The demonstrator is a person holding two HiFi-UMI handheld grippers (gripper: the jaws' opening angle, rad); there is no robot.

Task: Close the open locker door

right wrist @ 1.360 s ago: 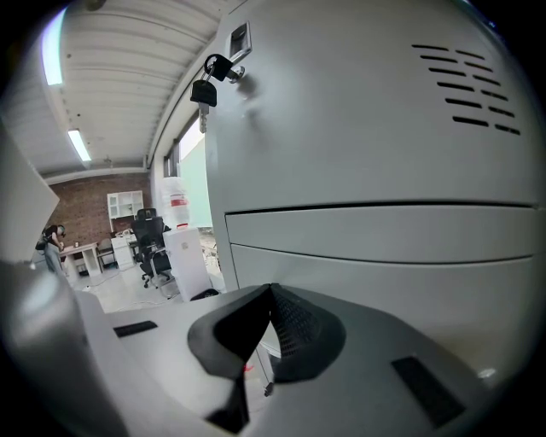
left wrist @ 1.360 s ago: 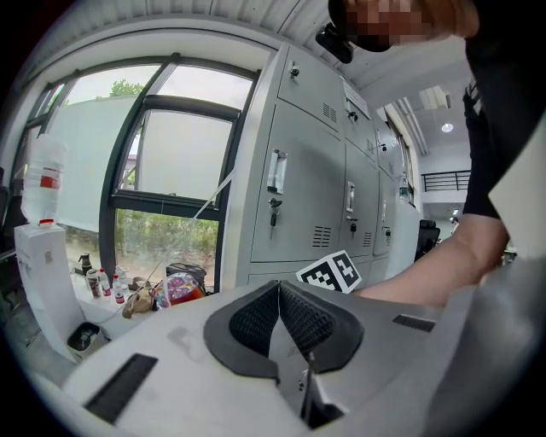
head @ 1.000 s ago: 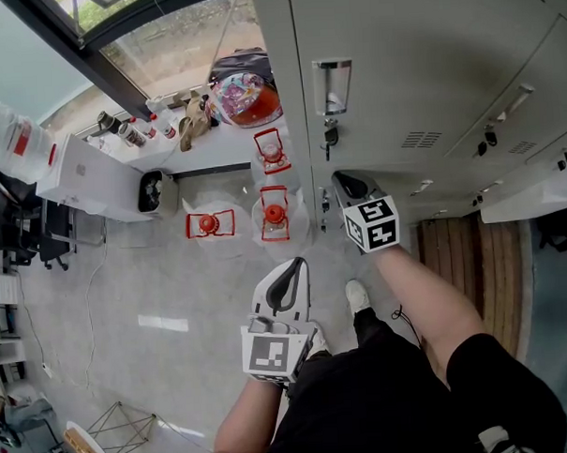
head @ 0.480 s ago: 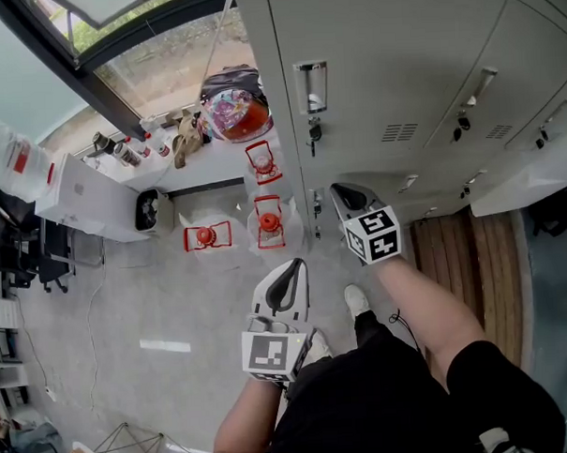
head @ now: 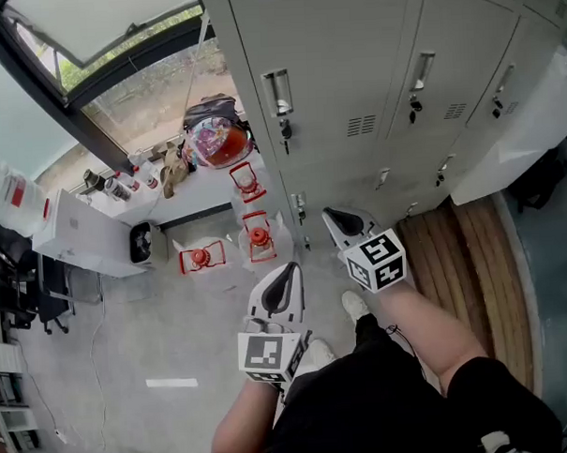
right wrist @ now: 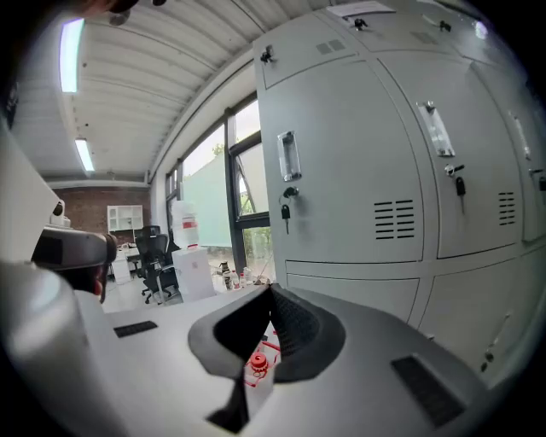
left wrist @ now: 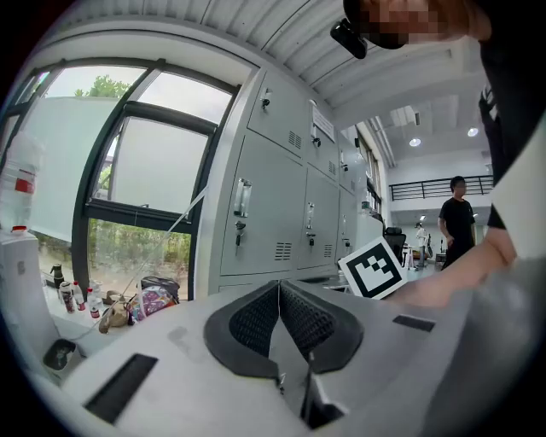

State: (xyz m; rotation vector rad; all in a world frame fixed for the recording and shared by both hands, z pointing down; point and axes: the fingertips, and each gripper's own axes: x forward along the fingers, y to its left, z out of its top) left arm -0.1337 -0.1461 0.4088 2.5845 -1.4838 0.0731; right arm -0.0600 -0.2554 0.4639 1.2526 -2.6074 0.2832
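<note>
A row of grey lockers point(head: 352, 86) fills the top of the head view. At its far right a pale locker door point(head: 523, 126) stands swung out from the row. My right gripper point(head: 338, 218) is shut and empty, pointing at the lower lockers well left of that door. In the right gripper view its tips point(right wrist: 271, 290) face a closed door with a handle point(right wrist: 288, 158) and a hanging key point(right wrist: 285, 213). My left gripper point(head: 284, 285) is also shut and empty, held lower and further from the lockers. Its pads point(left wrist: 256, 320) meet at the tip.
Water jugs in red frames point(head: 257, 239) stand on the floor beside the locker row's left end. A ledge under the window holds bottles and a colourful bag point(head: 214, 139). A white box point(head: 77, 235) sits left. Wooden boards point(head: 463, 251) lie right. A person point(left wrist: 458, 218) stands far off.
The head view has swung so more lockers and the swung-out door show at the right. The right gripper has lifted and shifted along the locker front; the left moved a little. Both stay shut.
</note>
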